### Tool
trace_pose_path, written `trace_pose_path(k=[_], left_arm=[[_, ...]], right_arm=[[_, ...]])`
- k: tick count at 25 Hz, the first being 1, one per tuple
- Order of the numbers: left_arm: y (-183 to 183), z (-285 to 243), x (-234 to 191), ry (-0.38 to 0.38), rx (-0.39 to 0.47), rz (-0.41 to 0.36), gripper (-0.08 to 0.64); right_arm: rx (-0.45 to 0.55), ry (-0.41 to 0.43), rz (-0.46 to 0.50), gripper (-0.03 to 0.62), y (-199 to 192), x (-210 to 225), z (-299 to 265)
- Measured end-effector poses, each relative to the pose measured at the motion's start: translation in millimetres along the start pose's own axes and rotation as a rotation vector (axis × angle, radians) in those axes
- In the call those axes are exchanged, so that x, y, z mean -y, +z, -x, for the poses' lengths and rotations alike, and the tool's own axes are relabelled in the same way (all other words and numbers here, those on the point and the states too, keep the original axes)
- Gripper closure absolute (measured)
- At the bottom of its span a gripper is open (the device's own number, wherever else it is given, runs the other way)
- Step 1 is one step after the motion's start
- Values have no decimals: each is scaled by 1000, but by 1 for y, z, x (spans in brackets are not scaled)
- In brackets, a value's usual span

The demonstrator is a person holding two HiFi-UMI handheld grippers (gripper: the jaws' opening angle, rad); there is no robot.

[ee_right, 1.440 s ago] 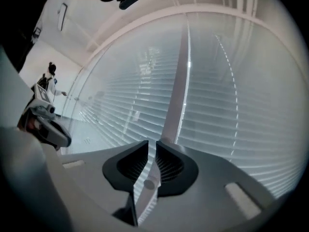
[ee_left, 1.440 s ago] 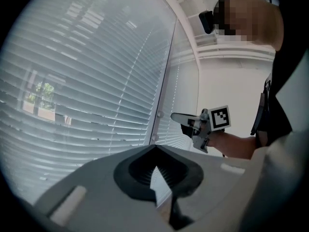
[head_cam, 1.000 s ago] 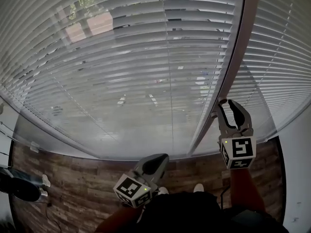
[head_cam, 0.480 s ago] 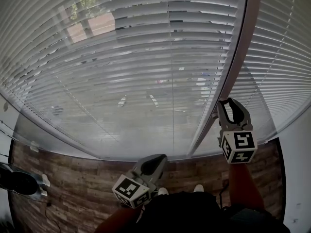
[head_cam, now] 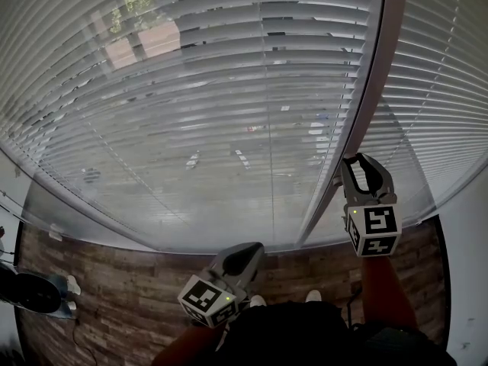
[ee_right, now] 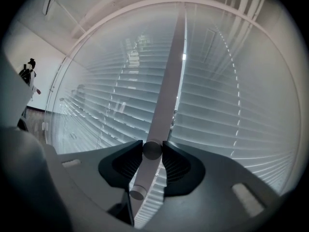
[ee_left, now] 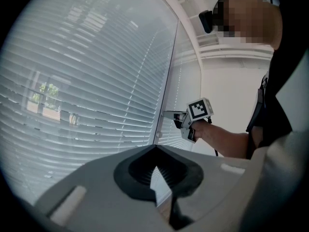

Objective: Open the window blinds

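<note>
The right claw is level and partly closed, its two dark pads pressing on either side of the blind wand. This pale round rod runs upright through the claw, and its lower end shows just under the claw's tips. Straight ahead of the claw hang the window blinds, with their slats lowered and tilted far enough that the street shows through the gaps. A pale window post rises just above and ahead of the right claw, with one blind to the claw's left and another to its right.

The left claw is lower and to the left of the right claw, well apart from it. Its pads are closed together with nothing between them. It points level toward the blinds without touching them. Below both claws lies the wooden floor.
</note>
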State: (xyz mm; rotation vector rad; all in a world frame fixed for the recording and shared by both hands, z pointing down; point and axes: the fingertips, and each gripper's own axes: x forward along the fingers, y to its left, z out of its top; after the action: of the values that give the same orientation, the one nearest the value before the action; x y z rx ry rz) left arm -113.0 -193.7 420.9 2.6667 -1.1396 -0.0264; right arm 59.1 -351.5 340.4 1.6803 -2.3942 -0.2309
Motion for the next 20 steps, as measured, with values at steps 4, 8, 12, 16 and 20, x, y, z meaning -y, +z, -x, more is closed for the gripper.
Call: trace_pose_path(k=[4,8,12,16,20], left_arm=[[-2,-6,-1,7,-15,-4,560],[-2,-8,-2,13,-15,-7,560],[-3,-8,-3,17,-15,-3,560],[-3,-8,-2,15,-15,0,560],[0,-8,-2,23,-17,-8,560]], right_arm=[[-11,6,63,443,0,4,-4],[-23,12,131,443,3,2,-5],[-34,-3,249,445,4,0,-5],[-48,-32,385,446,1,0,-6],[-76,-64,561,446,-1,-4,-5]])
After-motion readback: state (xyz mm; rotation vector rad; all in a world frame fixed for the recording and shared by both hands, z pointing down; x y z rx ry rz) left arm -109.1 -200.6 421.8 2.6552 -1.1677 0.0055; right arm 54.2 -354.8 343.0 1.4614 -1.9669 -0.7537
